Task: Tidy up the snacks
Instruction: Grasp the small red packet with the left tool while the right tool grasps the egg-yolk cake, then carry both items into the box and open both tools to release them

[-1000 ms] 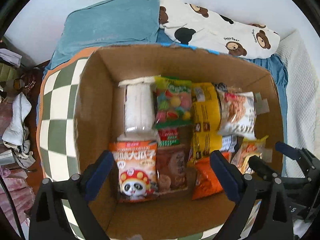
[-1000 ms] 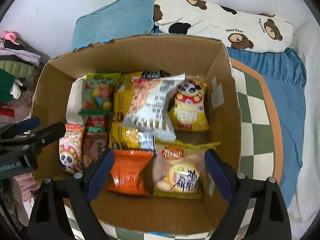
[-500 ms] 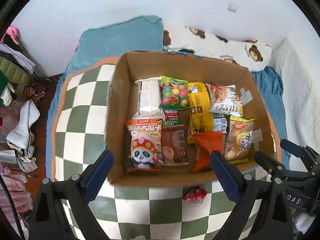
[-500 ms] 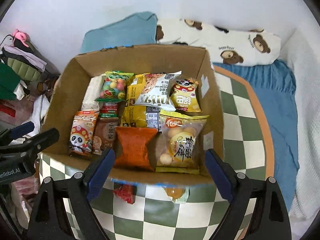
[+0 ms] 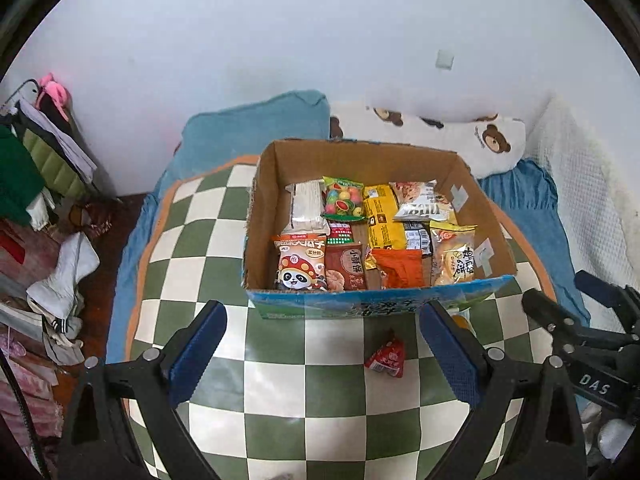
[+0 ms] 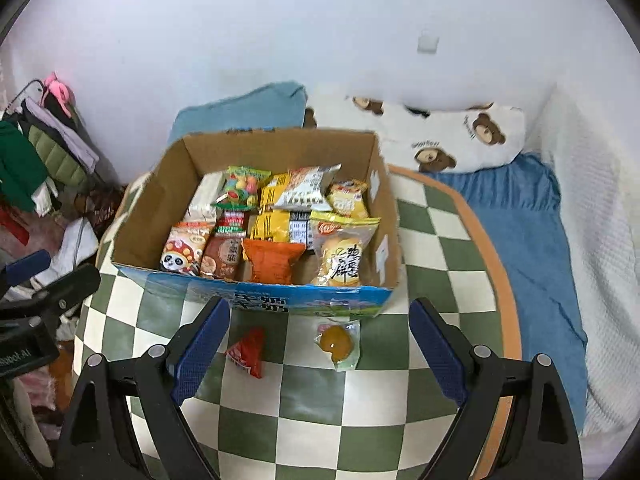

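Observation:
A cardboard box (image 5: 260,216) (image 6: 152,216) stands on the green-and-white checked mat (image 5: 280,392) (image 6: 360,408), packed with several snack packets, among them a panda packet (image 5: 299,266) (image 6: 182,250) and an orange bag (image 5: 400,268) (image 6: 270,262). In front of the box lie a small red packet (image 5: 387,358) (image 6: 248,354) and a clear-wrapped yellow snack (image 6: 338,344). My left gripper (image 5: 324,352) hangs open above the mat before the box, nothing between its fingers. My right gripper (image 6: 320,348) is also open and empty, with both loose snacks below it.
The mat lies on a blue sheet (image 6: 520,232) with a teal pillow (image 5: 256,128) and a bear-print pillow (image 6: 440,136) against the white wall. Clothes are piled at the left (image 5: 44,184). A white blanket (image 6: 592,240) runs along the right.
Both grippers have pulled back and up from over the box. The box now looks smaller and farther, and the mat with the two loose snacks has come into view. Both stay open.

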Available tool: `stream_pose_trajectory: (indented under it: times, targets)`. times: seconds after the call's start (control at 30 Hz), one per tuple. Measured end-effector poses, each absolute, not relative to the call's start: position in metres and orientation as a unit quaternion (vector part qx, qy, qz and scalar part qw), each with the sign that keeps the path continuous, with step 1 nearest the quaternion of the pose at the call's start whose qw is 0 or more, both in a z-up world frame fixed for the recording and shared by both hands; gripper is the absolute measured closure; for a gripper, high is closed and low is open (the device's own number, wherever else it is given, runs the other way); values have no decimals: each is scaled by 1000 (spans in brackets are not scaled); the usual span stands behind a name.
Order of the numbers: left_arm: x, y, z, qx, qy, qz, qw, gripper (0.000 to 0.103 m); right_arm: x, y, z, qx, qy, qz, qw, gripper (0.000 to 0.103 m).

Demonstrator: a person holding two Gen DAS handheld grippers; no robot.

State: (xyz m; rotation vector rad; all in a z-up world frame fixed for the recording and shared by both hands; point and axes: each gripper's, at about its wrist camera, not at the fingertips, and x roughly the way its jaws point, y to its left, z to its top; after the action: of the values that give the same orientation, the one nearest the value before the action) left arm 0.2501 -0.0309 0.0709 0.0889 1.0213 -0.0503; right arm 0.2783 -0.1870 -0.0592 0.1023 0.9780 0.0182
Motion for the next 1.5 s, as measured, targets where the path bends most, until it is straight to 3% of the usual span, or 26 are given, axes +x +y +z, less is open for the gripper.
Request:
stream_pose_trajectory:
  times: [0.23, 0.5, 0.57, 0.63, 0.67, 0.7, 0.77, 0.83, 0.93, 0.97, 1.03, 1.23, 1.5]
  targets:
    - [227, -38, 63, 48, 480, -21, 876, 4, 249, -203, -64, 102, 472, 14, 876, 10]
    - [254, -70, -39, 67, 605, -50, 792, 4, 270, -235, -146, 149, 535, 6, 832, 10]
    - [257, -82, -64, 79, 630, -62, 770, 4, 279, -242, -171, 160, 546, 9, 822, 13]
    - [261, -96, -89, 96, 647, -72, 753, 4, 288, -247, -190, 171, 557, 12, 813, 28]
    - [264, -103, -102, 101, 652, -78, 747, 4, 292, -247, -198, 176, 559, 15, 810, 31]
    - [267, -108, -109, 104, 654, -82, 744, 7, 296, -247, -205, 178, 561, 18, 809, 33]
    - [272, -118, -126, 111, 662, -85, 736, 21, 305, -244, -217, 173, 565, 20, 807, 33]
    - [277, -122, -137, 109, 671, -85, 728, 53, 315, -238, -226, 168, 570, 26, 804, 33]
    - [280, -122, -148, 104, 676, -78, 725, 63, 333, -222, -245, 142, 589, 36, 795, 33]
    - [280, -120, -149, 101, 676, -77, 726, 64, 337, -217, -251, 131, 596, 37, 791, 35]
    - [278, -115, -147, 94, 675, -74, 728, 65, 344, -206, -265, 112, 615, 38, 780, 61]
    - [250, -85, -132, 77, 676, -65, 730, 65, 322, -186, -269, 78, 621, 58, 777, 62]
    - [163, -32, -125, 30, 707, -52, 704, 65, 223, -148, -285, 72, 665, 117, 734, 62]
